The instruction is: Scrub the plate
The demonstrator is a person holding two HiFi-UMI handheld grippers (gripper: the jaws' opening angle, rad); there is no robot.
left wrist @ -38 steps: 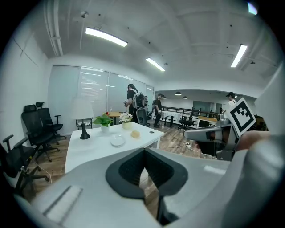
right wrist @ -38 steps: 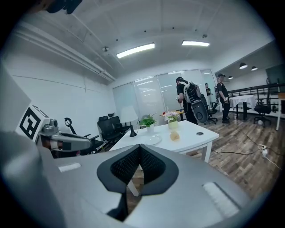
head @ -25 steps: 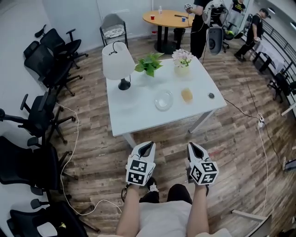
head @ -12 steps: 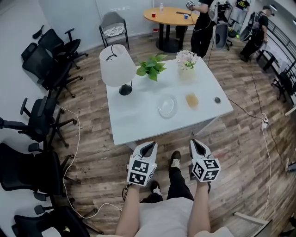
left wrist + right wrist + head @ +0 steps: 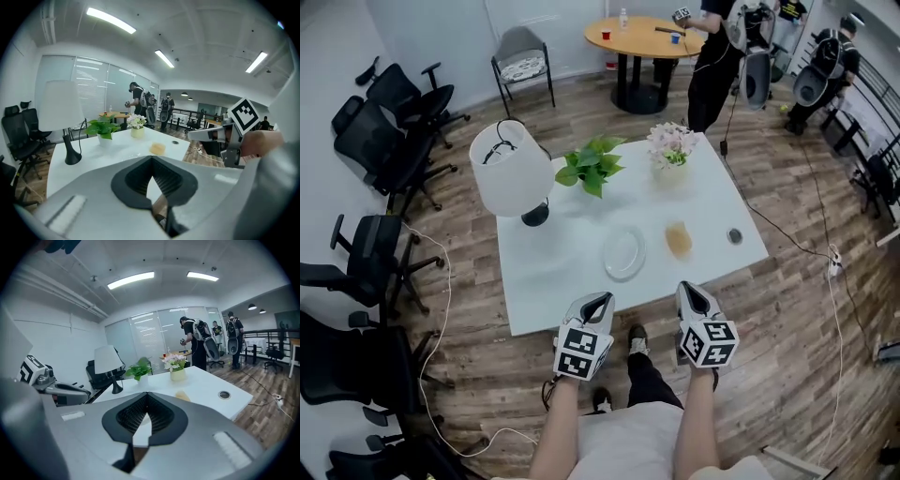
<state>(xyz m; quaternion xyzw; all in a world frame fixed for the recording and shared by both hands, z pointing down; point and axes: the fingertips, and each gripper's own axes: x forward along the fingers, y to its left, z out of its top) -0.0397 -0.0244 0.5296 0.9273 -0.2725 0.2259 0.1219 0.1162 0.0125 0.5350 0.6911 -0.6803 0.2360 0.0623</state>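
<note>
The person has stepped up to the table (image 5: 546,281) over the last 1 s. Its near edge lay well ahead of the grippers before and now sits right at their tips. The plate (image 5: 624,253) has also come closer in the head view.

The left gripper (image 5: 598,297) and right gripper (image 5: 690,289) hang side by side at that near edge, both pointing far. Each gripper's own view shows its 2 jaws closed tip to tip, with nothing between them and only a thin slit behind the tips.

The plate is clear glass and lies flat near the middle of the table. It sits just far of the gap between the 2 grippers, and neither touches it. A yellow sponge (image 5: 679,240) lies just right of the plate, apart from it. Further right, a small dark round fitting (image 5: 734,235) sits in the tabletop.

At the far left of the table stands a white lamp (image 5: 511,169). Right of it is a green plant (image 5: 589,166), then a pot of flowers (image 5: 671,143). Black chairs (image 5: 375,253) line the left wall.
</note>
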